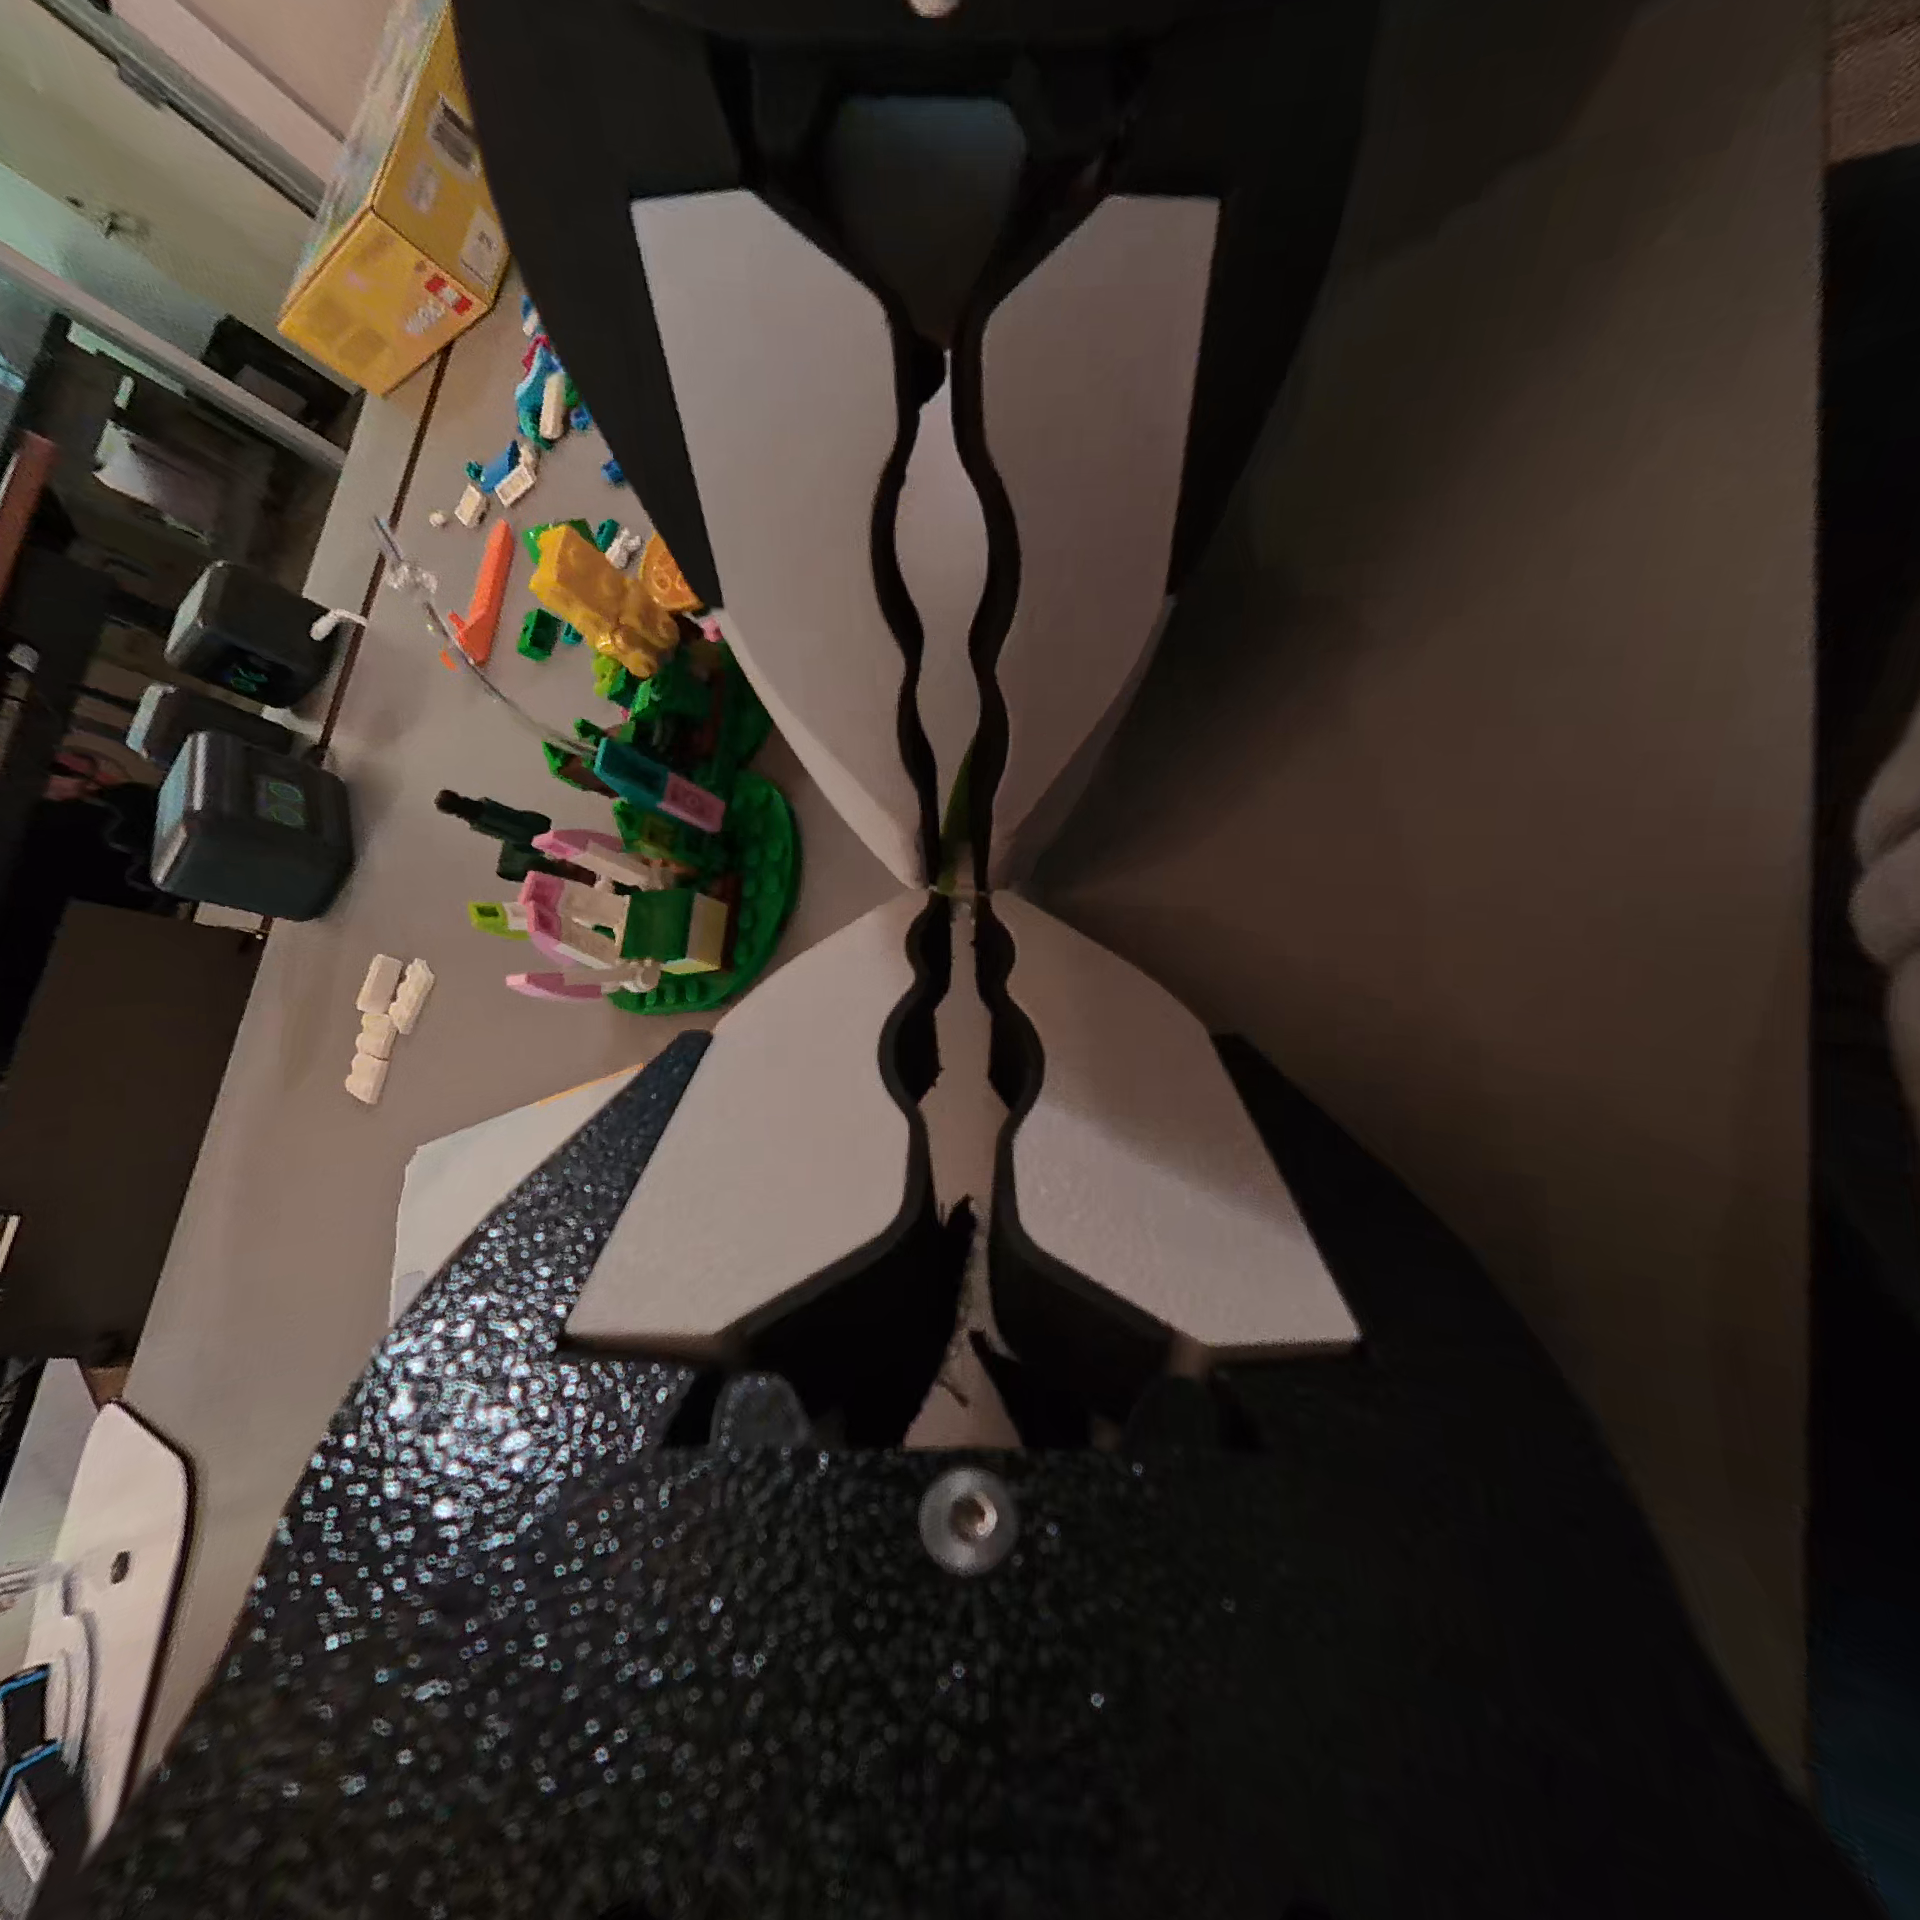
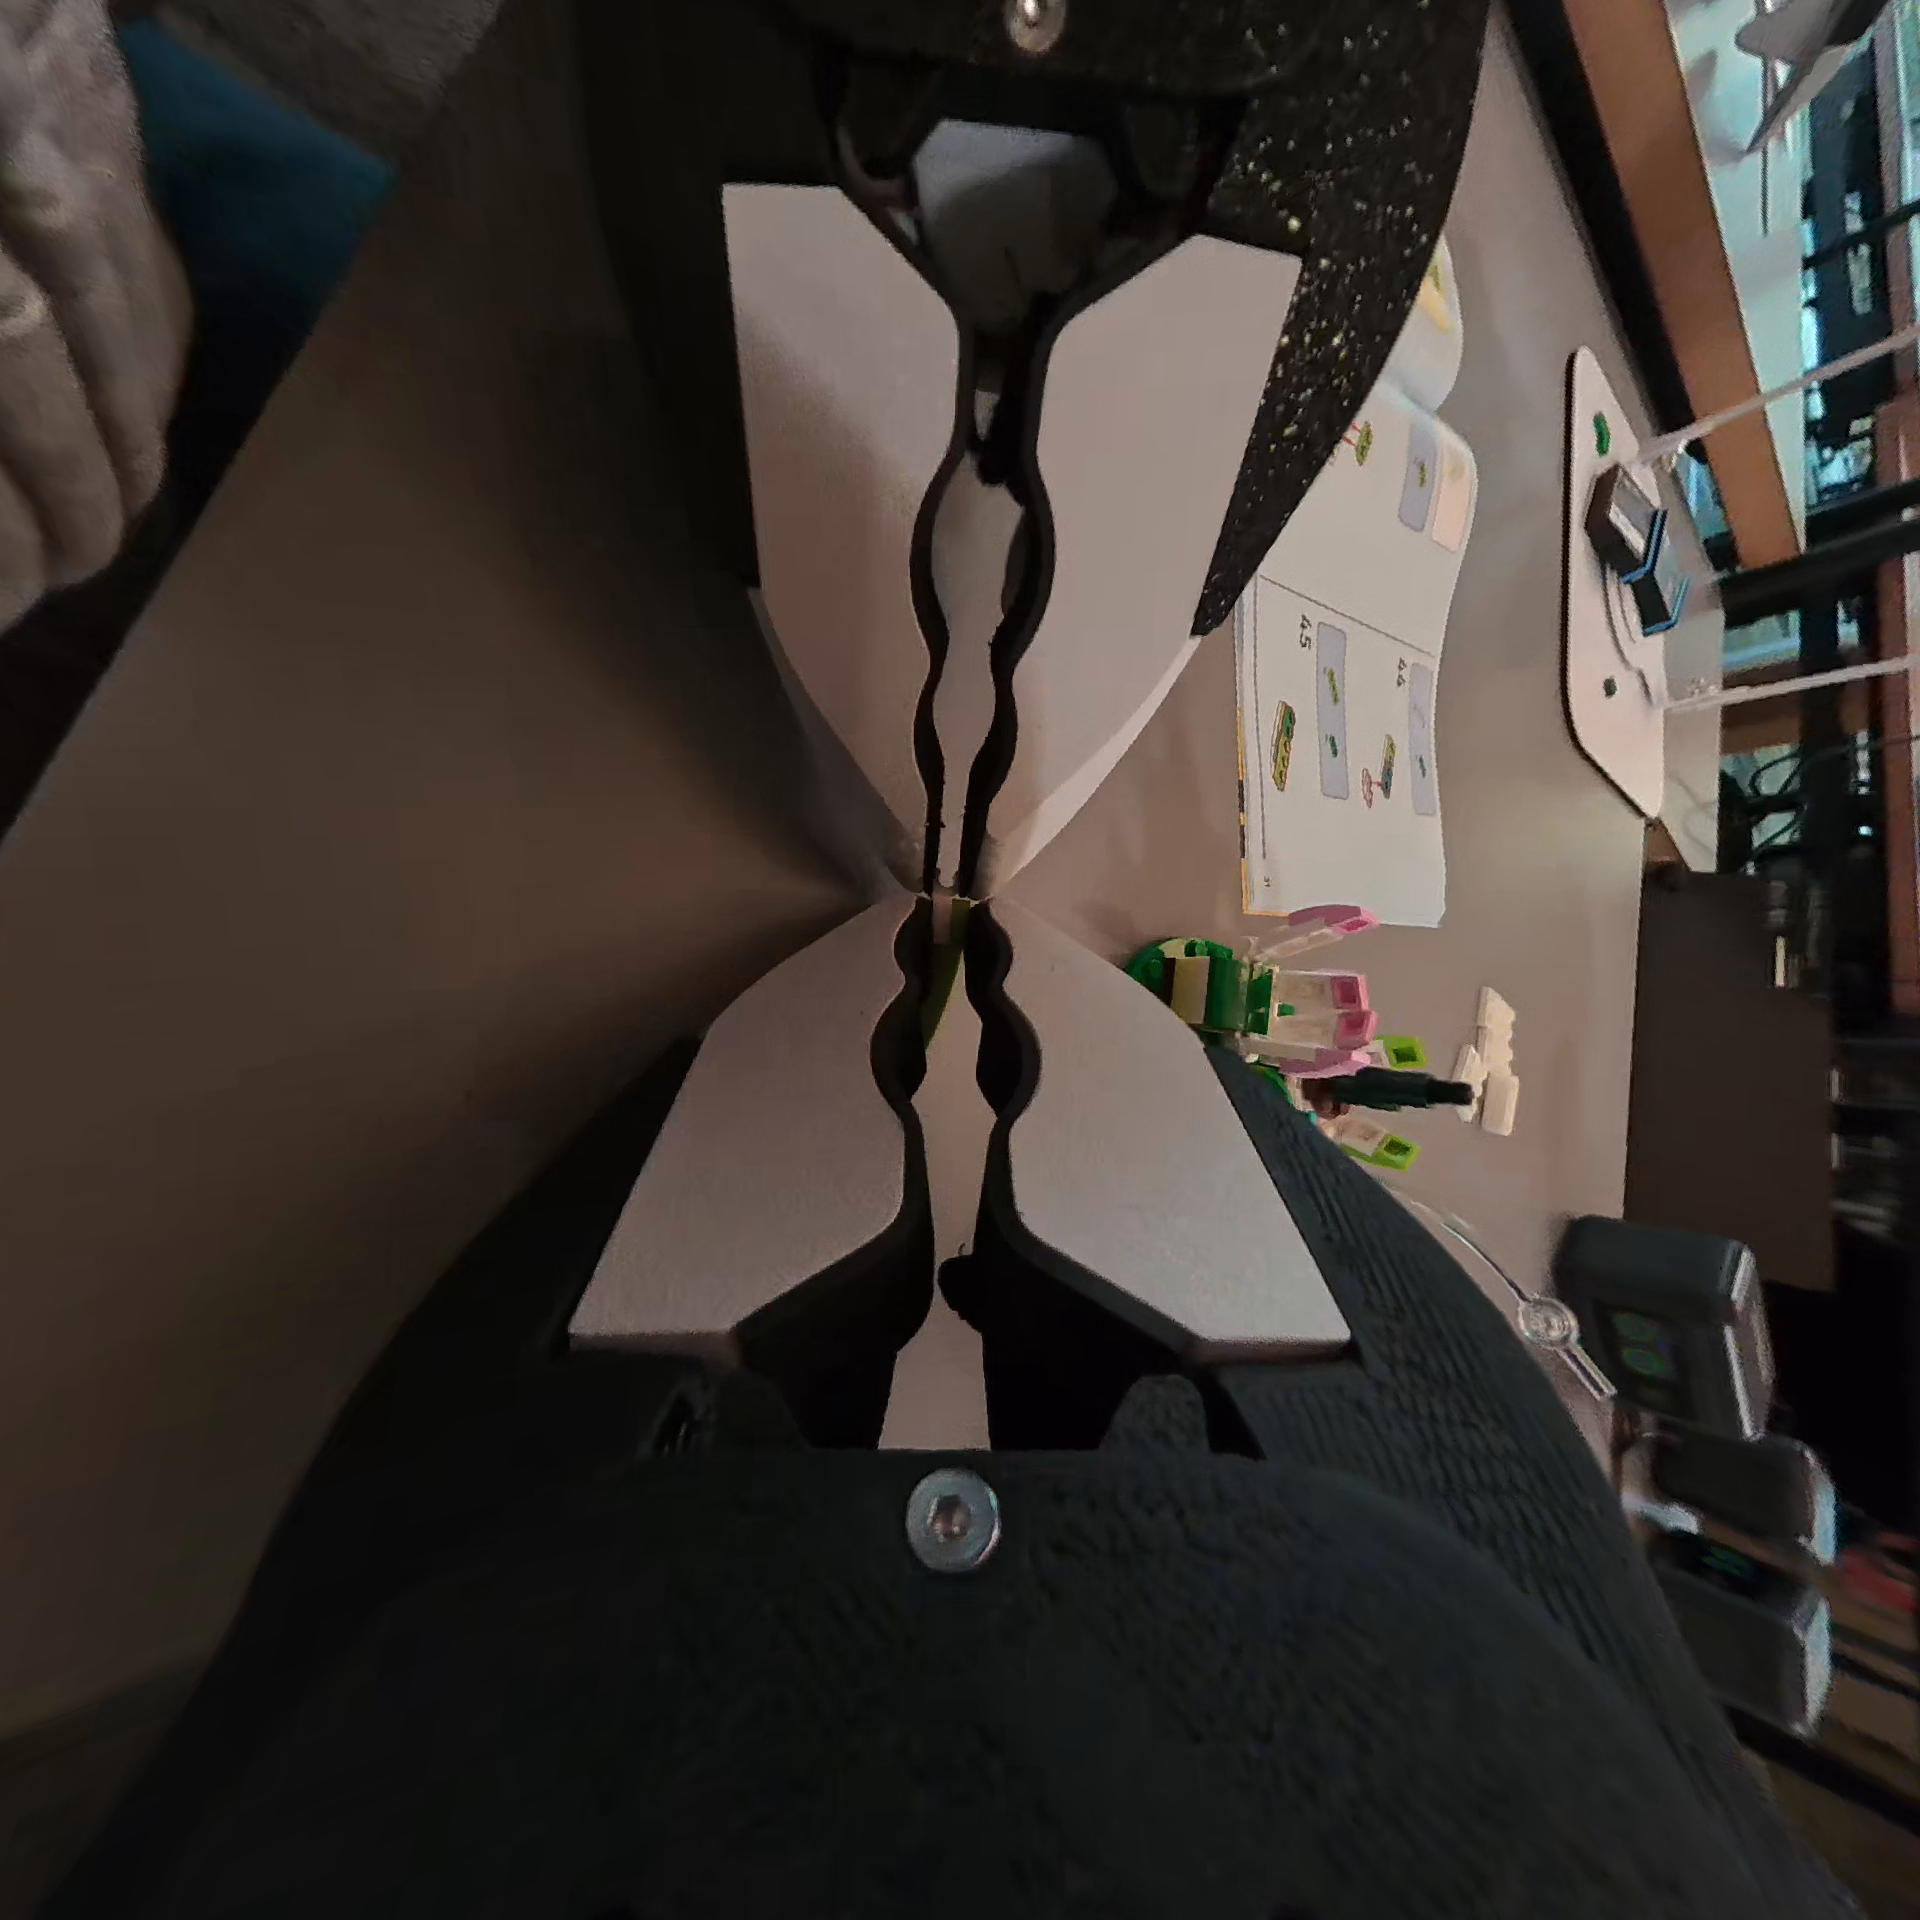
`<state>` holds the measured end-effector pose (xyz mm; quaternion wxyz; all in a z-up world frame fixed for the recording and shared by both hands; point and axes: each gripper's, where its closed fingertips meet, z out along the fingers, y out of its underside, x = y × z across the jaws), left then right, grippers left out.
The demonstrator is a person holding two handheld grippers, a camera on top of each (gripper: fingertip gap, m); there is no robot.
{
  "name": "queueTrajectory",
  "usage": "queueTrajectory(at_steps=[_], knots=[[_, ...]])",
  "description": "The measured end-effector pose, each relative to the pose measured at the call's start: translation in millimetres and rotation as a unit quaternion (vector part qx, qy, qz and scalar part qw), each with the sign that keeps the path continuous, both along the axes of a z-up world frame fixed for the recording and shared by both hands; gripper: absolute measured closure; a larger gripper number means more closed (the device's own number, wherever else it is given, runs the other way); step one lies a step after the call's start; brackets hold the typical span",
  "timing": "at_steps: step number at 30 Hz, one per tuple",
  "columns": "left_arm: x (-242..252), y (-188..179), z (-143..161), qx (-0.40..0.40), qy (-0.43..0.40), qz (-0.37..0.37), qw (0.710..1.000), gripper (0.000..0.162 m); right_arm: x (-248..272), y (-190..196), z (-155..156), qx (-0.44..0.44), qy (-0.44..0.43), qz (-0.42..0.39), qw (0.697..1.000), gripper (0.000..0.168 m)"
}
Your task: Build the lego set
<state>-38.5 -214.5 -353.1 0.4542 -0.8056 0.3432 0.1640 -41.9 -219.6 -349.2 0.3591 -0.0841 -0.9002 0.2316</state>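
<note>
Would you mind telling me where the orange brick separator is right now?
In the left wrist view, the orange brick separator lies on the grey table, left of the yellow brick stack and beyond the green model.

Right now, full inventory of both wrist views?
box: 1, yellow, far table end
loose bricks: many, blue/white/teal, beside box
separator tool: 1, orange, mid table
yellow build: 1, beside separator tool
model: 1, green base with pink/white parts, table centre
white bricks: small cluster, near model
display units: 3, dark grey, table edge
booklet: 1, open, beside model
white plate: 1, carries a black-and-blue device
table: 1, grey
lime sliver: thin, seen at each claw's tips
sleeve: grey, frame edge
left claw: shut, apparently on lime sliver
right claw: same
</note>
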Motion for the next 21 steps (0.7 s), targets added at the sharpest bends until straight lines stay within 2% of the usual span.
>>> queueTrajectory(at_steps=[4,7,10,12,16,21], knots=[[2,0,-1,-0.009,-0.021,-0.004,1.000,0.157,3,0,-1,-0.021,-0.019,0.015,0.999,0.163],[1,0,3,-0.015,-0.055,0.001,0.998,0.157,1,-1,1,-0.096,-0.069,-0.018,0.993,0.163],[-1,0,11,-0.011,-0.084,0.000,0.996,0.157,0,-2,6,-0.130,-0.081,-0.030,0.988,0.149],[-1,0,13,-0.010,-0.089,0.000,0.996,0.157,0,-2,3,-0.121,-0.092,-0.034,0.988,0.147],[0,-1,12,-0.011,-0.086,-0.003,0.996,0.157,-5,-1,2,-0.099,-0.067,-0.036,0.992,0.162],[-3,-5,10,-0.016,-0.072,0.013,0.997,0.157,-8,-3,0,-0.053,-0.024,-0.028,0.998,0.162]])
